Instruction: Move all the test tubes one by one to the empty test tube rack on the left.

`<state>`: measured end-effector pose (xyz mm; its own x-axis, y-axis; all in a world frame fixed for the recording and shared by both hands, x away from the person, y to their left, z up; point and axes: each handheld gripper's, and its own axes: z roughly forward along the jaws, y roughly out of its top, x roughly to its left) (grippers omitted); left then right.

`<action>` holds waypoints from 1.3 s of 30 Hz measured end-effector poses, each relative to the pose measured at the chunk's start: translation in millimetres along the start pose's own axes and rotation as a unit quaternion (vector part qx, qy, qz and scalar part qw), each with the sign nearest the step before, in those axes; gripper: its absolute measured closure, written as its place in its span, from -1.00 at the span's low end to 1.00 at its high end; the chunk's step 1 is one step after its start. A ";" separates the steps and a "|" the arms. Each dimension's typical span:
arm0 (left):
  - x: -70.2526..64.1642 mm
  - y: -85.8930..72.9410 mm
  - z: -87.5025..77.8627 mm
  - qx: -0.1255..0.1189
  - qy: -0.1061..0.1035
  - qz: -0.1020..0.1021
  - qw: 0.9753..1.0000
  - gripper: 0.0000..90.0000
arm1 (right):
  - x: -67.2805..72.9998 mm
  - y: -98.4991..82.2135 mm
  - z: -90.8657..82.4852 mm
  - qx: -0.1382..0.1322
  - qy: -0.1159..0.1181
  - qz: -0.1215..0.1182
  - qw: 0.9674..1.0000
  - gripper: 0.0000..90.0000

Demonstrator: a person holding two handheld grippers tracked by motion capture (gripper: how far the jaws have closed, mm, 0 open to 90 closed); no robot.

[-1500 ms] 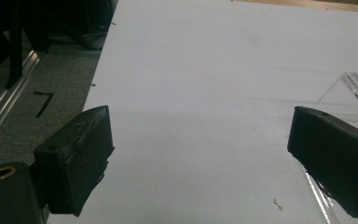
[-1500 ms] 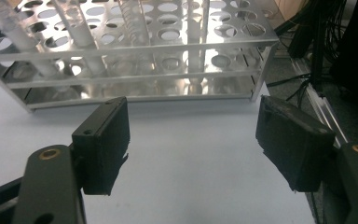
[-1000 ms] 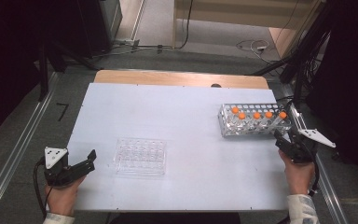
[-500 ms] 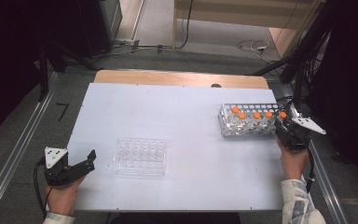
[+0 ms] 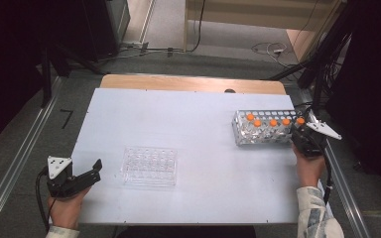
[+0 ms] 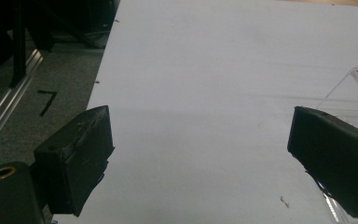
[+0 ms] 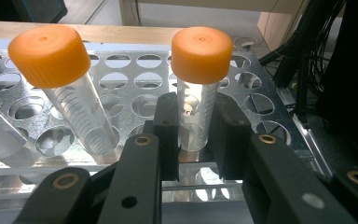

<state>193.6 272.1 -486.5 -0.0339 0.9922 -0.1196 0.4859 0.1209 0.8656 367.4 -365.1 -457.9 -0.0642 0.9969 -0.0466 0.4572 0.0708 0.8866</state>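
A perforated metal rack (image 5: 238,132) stands at the table's right side with several clear tubes capped in orange. My right gripper (image 5: 297,133) is at the rack's right end. Its jaws have just been closing and now press on the clear body of one upright orange-capped tube (image 7: 199,95), below the cap, so my right gripper (image 7: 196,137) is shut on it. A second tube (image 7: 67,93) leans in the rack (image 7: 144,60) to its left. My left gripper (image 5: 95,171) rests near the front left edge, open and holding nothing, just left of a clear well plate (image 5: 150,166).
In the left gripper view the wide-apart jaws of my left gripper (image 6: 200,154) frame bare white table, with the clear plate's corner (image 6: 354,88) at the right. Black cables (image 5: 322,74) hang beyond the rack. The white tabletop (image 5: 178,124) ends in a wooden strip at the back.
My right gripper has moved forward to the rack's right end and closed around the end tube. The left gripper has stayed in place.
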 end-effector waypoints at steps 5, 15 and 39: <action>0.0 0.1 -0.1 -0.001 0.000 -0.001 1.000 -0.85 | -1.4 3.8 -5.5 -0.015 0.002 0.004 1.000 0.59; 0.1 0.2 -0.2 0.000 0.000 -0.001 1.000 -0.85 | -2.6 21.3 -28.6 -0.055 0.005 0.010 0.998 0.60; -5.4 7.7 -12.6 -0.022 -0.001 0.012 1.000 -0.85 | 18.5 5.9 -90.3 -0.052 0.067 -0.013 0.996 0.60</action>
<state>186.5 268.0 -473.1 -0.0206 0.9947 -0.1005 0.4475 0.0991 0.8888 288.8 -349.5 -412.0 -0.1946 0.9808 -0.0140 0.3601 0.0848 0.9291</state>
